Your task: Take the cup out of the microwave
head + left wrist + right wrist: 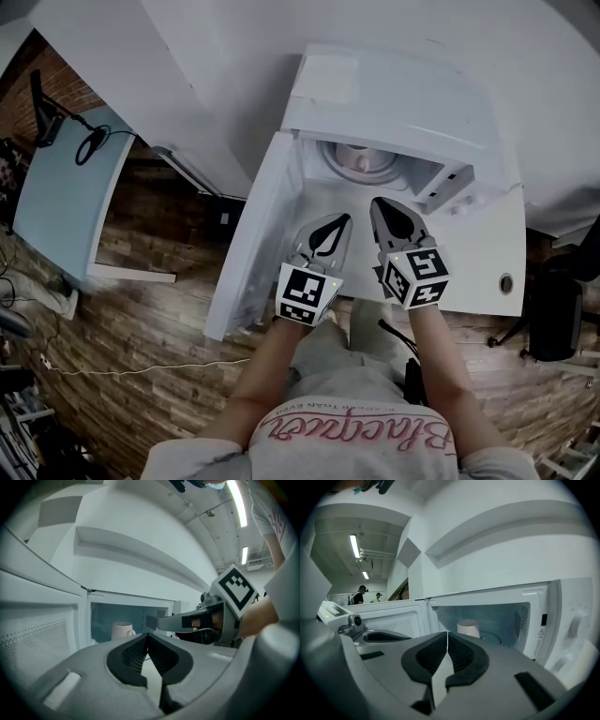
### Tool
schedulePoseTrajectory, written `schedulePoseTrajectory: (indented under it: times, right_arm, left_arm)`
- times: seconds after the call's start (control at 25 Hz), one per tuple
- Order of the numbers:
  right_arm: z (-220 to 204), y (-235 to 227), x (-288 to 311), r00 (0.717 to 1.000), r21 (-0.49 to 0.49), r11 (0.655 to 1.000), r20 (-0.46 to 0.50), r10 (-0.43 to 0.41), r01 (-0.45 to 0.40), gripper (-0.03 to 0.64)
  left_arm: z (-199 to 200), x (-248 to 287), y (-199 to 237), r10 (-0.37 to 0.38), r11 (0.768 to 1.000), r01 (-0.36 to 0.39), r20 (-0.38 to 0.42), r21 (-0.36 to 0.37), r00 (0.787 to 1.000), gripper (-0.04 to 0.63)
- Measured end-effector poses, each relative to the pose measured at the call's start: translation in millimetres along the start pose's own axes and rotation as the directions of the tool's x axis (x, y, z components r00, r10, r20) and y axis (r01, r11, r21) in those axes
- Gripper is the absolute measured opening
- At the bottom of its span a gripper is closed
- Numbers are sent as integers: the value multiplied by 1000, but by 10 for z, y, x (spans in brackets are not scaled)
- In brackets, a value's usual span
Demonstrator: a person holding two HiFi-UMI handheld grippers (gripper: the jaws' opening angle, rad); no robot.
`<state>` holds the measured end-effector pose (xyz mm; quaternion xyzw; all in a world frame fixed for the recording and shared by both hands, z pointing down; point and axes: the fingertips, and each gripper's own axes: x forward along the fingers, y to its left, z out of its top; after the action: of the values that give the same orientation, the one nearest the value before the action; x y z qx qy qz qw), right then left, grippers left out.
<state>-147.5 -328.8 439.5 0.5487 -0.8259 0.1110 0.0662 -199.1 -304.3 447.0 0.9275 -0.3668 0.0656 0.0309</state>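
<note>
Cup (pixel 361 161) sits inside microwave (pixel 403 103), upper centre of frame, door (pixel 248 253) open at left for access. Left gripper (pixel 339 223) and right gripper (pixel 382 206) jaws pressed together, empty, just outside the opening, likely lining up to reach.

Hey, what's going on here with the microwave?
A person stands at a white microwave whose door is swung open, with a gripper in each hand. A pale cup sits inside, untouched. The left gripper and the right gripper point toward the opening, jaws together and holding nothing.
</note>
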Motion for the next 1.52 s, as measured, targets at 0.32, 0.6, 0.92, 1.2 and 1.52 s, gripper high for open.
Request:
schedulePoseTrajectory:
  times: [0.32,0.6,0.92,1.2,1.52]
  right_arm:
    - [0,-112,269,1000,2,1000,-4,1,-1,15]
    - [-24,-190,518,1000,-25,1000,-1,0,0,33]
    - [-87,-354,745,1000,-5,1000,-9,-29,29,141]
    - [-225,-454,994,999,11,999,-35,-40,41,141]
    - [-260,-621,1140,997,24,997,-45,-66,67,138]
  left_arm:
    - [-13,120,169,37,999,-37,6,-14,999,6]
    - [-87,225,271,55,998,-55,-1,-21,998,6]
    - [-139,286,353,73,997,-73,-6,-26,997,6]
    - [-246,370,457,105,993,-106,-15,-51,994,6]
    - [-269,474,533,116,991,-116,-3,-64,993,6]
